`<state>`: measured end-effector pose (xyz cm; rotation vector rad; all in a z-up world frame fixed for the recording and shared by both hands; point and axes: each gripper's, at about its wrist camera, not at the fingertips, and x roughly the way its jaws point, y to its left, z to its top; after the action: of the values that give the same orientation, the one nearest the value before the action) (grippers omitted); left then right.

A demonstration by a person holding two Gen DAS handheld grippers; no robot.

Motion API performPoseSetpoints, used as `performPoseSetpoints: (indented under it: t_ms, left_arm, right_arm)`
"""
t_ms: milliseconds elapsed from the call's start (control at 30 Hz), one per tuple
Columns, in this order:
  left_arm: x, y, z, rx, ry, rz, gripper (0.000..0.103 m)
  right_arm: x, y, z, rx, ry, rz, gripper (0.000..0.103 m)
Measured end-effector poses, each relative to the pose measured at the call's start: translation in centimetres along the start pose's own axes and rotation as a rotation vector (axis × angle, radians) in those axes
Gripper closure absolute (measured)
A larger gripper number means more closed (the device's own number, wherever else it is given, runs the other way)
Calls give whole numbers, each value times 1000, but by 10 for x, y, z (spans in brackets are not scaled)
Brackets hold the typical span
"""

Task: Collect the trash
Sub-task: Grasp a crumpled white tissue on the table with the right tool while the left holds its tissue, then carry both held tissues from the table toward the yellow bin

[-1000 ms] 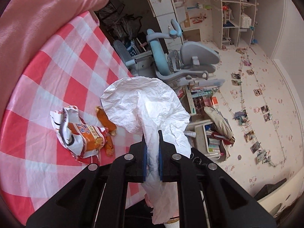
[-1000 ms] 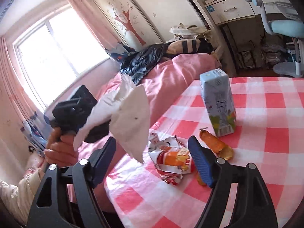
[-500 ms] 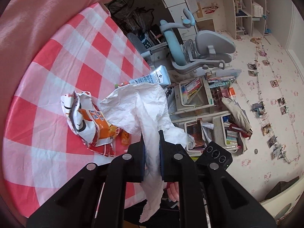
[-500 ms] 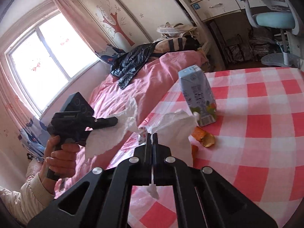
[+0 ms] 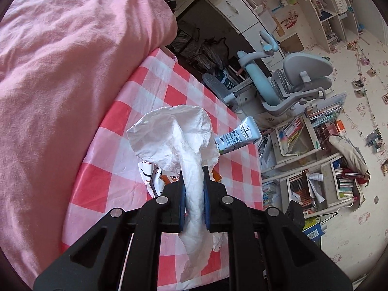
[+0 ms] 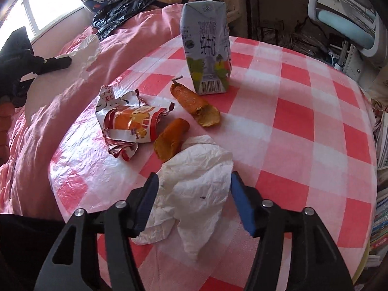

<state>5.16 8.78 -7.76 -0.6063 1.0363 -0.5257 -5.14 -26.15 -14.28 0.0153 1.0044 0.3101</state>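
Note:
My left gripper (image 5: 193, 169) is shut on a long crumpled white paper (image 5: 179, 135), held above the red checked table (image 5: 155, 92). In the right wrist view it shows at the far left (image 6: 55, 61) with that paper (image 6: 82, 48). My right gripper (image 6: 194, 178) points down at the table and its jaws are opening. A second crumpled white paper (image 6: 198, 169) lies on the cloth between them, and the pads do not press on it. Beyond it lie a torn snack wrapper (image 6: 128, 126), two orange peels (image 6: 194, 104) and an upright milk carton (image 6: 206, 48).
A pink quilt (image 5: 60, 72) borders the table on the left. A blue and grey desk chair (image 5: 291, 77), a desk and low shelves full of books (image 5: 315, 181) stand past the table's far edge. Black clothing (image 6: 126, 12) lies on the bed.
The right gripper, shut on a white paper half a second ago, has sunk toward the table with jaws now apart and the paper lying on the cloth. The left gripper has turned and keeps its paper.

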Motion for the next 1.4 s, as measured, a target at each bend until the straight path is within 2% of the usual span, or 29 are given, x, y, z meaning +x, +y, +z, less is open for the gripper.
performPoseSetpoints:
  t_ms: [67, 167, 267, 333, 400, 433, 467, 500, 567, 800, 1400]
  left_arm:
    - [-1, 0, 1, 3, 0, -4, 93]
    - [-2, -4, 1, 13, -3, 3, 93]
    - [-3, -5, 0, 15, -8, 8, 93]
    - [-3, -6, -1, 21, -10, 20, 93]
    - [-2, -7, -2, 25, -11, 26, 93]
    - [-2, -8, -2, 26, -12, 30, 93]
    - [-1, -9, -2, 27, -12, 31, 93]
    - [-1, -9, -2, 27, -12, 32, 93]
    - [-1, -9, -2, 32, -14, 38, 93]
    - [-6, -12, -2, 29, -54, 67, 93]
    - [-1, -18, -2, 47, -50, 74, 93]
  right_arm:
    - [3, 4, -2, -23, 13, -34, 31]
    - [9, 14, -5, -86, 29, -66, 30]
    - [10, 21, -6, -127, 28, -80, 30]
    - [8, 20, -7, -130, 27, -71, 34]
    - [5, 20, -7, -132, 23, -62, 57]
    - [3, 21, -7, -129, 23, -58, 64]
    - [2, 19, -7, -121, 24, -51, 79]
    - [1, 17, -7, -113, 28, -45, 88]
    - [0, 17, -7, -112, 28, -44, 93]
    - [-14, 13, -5, -117, -13, -56, 94]
    - [-18, 16, -7, -169, -25, -56, 94]
